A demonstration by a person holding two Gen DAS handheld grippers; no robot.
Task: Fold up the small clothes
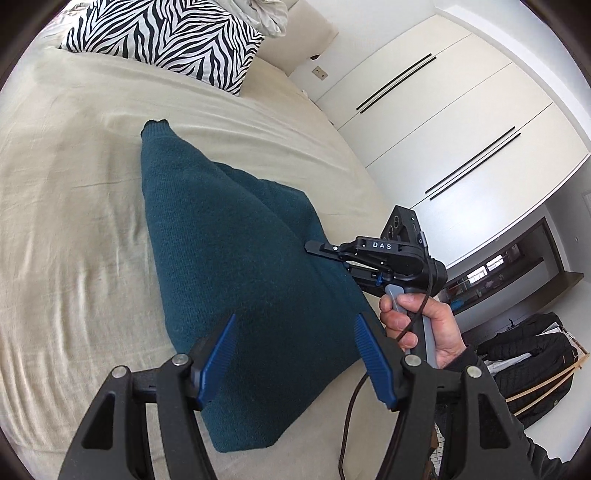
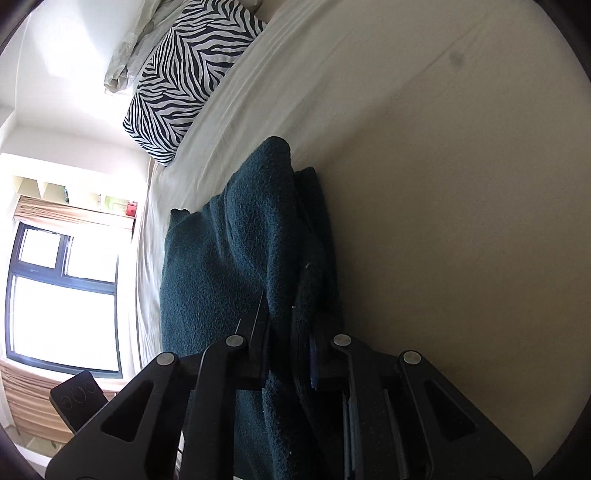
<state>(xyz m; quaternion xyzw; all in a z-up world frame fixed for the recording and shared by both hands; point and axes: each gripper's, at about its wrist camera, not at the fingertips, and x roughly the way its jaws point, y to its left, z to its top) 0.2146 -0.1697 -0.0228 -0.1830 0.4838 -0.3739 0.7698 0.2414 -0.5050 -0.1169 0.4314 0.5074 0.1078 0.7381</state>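
- Your bed point(image 1: 74, 206) fills most of the left wrist view, its beige cover rippled with creases, and the teal sweater point(image 1: 229, 258) lies on it, near the edge closest to you.
- That sweater is partly lifted: one side rises off the cover in a fold, pulled up toward your right, while its far corner lies flat, pointing toward the pillow.
- There's the zebra pillow point(image 1: 166, 33) at the head of the bed, well apart from the sweater, with crumpled pale bedding point(image 2: 129, 48) just beside it.
- White wardrobe doors point(image 1: 443, 122) stand beyond the bed on the right.
- Your right hand point(image 1: 428, 325) grips the handle of the right gripper point(image 1: 314, 248), whose jaws are clenched on the sweater's raised edge; the right wrist view shows knit bunched between them.
- Your left gripper point(image 1: 295, 354) hangs over the sweater's near end, jaws released, blue pads point(image 1: 218, 354) apart with fabric showing behind them, none pinched.
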